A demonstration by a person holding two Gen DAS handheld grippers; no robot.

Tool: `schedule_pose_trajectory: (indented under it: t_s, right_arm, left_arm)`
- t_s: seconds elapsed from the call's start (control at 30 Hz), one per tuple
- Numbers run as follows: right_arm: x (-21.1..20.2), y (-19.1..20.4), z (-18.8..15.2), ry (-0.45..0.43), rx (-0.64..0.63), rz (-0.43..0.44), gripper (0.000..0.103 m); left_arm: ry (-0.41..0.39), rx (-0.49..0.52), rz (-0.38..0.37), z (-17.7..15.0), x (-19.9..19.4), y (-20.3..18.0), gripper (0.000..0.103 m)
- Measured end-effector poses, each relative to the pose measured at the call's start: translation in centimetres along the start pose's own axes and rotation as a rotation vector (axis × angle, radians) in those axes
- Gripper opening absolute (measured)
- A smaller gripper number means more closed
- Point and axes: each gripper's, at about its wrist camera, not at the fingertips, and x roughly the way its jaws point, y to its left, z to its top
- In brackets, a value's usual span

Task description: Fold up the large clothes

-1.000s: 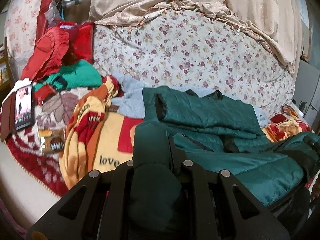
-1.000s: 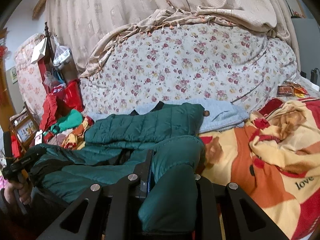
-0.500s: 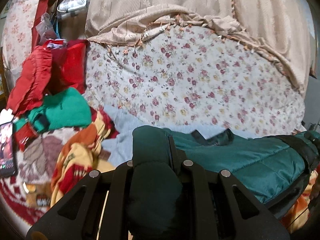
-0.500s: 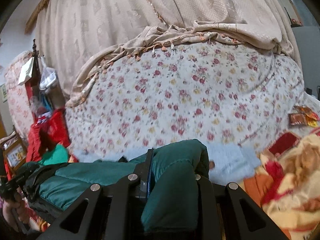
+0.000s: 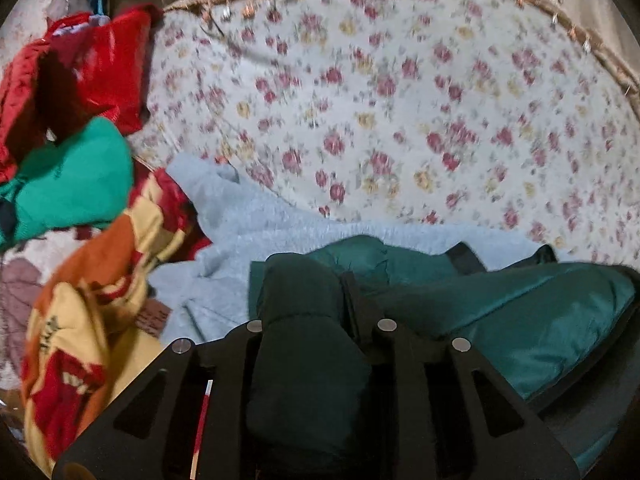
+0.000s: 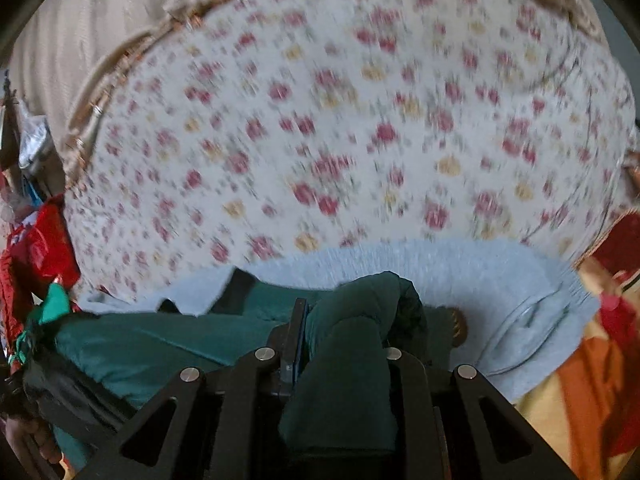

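Note:
A dark green quilted jacket (image 5: 540, 312) lies on a light blue fleece (image 5: 248, 232) on the bed. My left gripper (image 5: 304, 292) has a thick bunch of the jacket's edge between its fingers; its jaws are opening, and the fabric still fills the gap. In the right wrist view my right gripper (image 6: 344, 320) is shut on another bunch of the same jacket (image 6: 160, 344). Both held ends hang low over the jacket's far part, near the blue fleece (image 6: 500, 288). The fabric hides the fingertips.
A floral quilt (image 5: 400, 100) piled high rises just behind the jacket. Red garments (image 5: 100, 64) and a bright green one (image 5: 72, 184) lie at the left. A yellow and orange blanket (image 5: 80, 320) covers the bed on both sides. A hand (image 6: 24, 440) shows at lower left.
Both grippers carried the jacket's near edge forward and down toward the floral quilt. The jacket's folded far half, open to view before, is now mostly covered.

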Motion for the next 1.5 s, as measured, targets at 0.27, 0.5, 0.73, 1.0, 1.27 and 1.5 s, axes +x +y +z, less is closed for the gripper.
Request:
schedule_pose_trajectory:
  t_s: [0.27, 0.5, 0.73, 1.0, 1.27, 1.5]
  right_arm:
    - [2.6, -1.6, -0.6, 0.096, 0.083, 0.068, 0.03]
    - [-2.6, -0.9, -0.2, 0.076, 0.178, 0.119, 0.039]
    - [-8.5, 0.3, -1.3, -0.007, 0.179, 0.132, 0.045]
    - [-13.4, 1.5, -1.9, -0.168, 0.153, 0.183, 0.079]
    - [-10.2, 5.6, -4.2, 0.024, -0.108, 0.065, 0.079]
    - [-6.5, 5.0, -3.9, 0.1, -0.144, -0.011, 0.079]
  left_arm:
    - [0.06, -0.026, -0.037, 0.0, 1.9, 0.2, 0.029]
    - [0.018, -0.138, -0.182, 2.2, -1.0, 2.5, 0.05]
    - [-0.174, -0.233, -0.116, 3.1, -5.2, 5.5, 0.088]
    - [-0.153, -0.215, -0.05, 1.7, -5.6, 4.5, 0.087]
    - [-0.2, -0.151, -0.006, -1.9, -9.3, 3.1, 0.087]
    - [-0.12, -0.098, -0.051, -4.0, -9.6, 1.0, 0.087]
